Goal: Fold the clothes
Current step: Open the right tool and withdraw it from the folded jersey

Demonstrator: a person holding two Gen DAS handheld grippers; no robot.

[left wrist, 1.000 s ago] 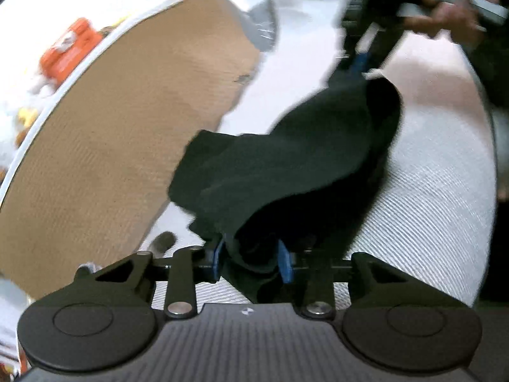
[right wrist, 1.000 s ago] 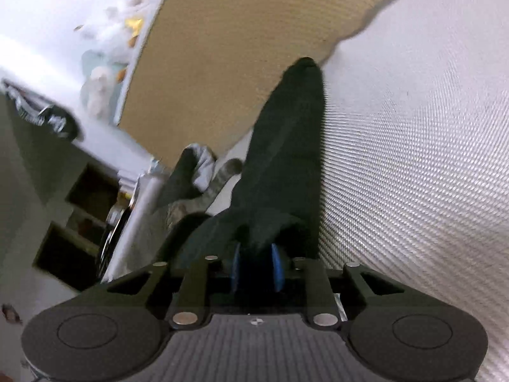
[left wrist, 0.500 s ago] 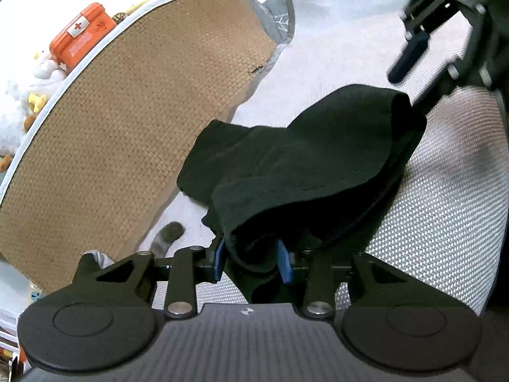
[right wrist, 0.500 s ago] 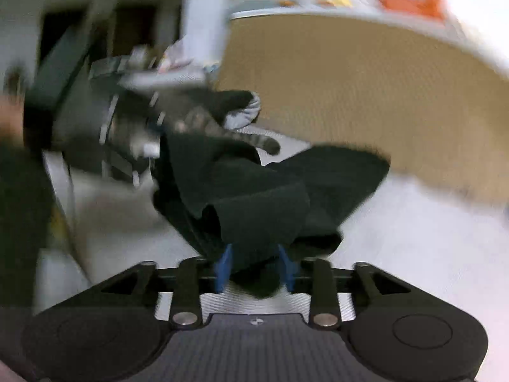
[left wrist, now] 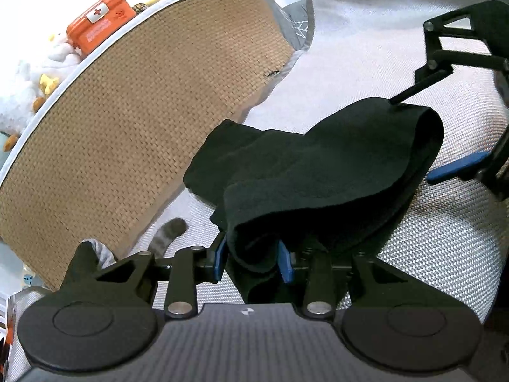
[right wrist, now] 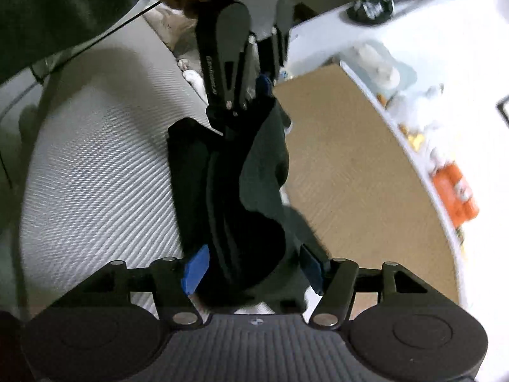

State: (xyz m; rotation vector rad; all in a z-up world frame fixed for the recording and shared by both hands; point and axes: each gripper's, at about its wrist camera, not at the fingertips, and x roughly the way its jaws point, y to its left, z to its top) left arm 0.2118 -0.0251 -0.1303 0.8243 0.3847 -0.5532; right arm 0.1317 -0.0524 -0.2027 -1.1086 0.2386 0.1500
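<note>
A black garment (left wrist: 318, 172) lies folded over itself on the white woven surface (left wrist: 439, 254). My left gripper (left wrist: 252, 259) is shut on its near end, blue pads pressing a bunched fold. At the far right my right gripper (left wrist: 412, 140) straddles the garment's other folded edge. In the right wrist view the right gripper (right wrist: 254, 269) is opening, and the black garment (right wrist: 229, 191) lies loose between its blue pads (right wrist: 195, 269) without being pressed. The left gripper (right wrist: 245, 102) shows beyond, holding the far end.
A tan woven mat (left wrist: 127, 111) with a white rim lies to the left of the garment. Behind it are an orange first-aid box (left wrist: 101, 22) and white plush toys (left wrist: 19, 89). A grey striped sock (left wrist: 167, 238) pokes out by the mat's edge.
The right gripper rolled over, carried its end of the garment across onto the other half, and its jaws spread and let go. The left gripper kept its grip and hardly moved.
</note>
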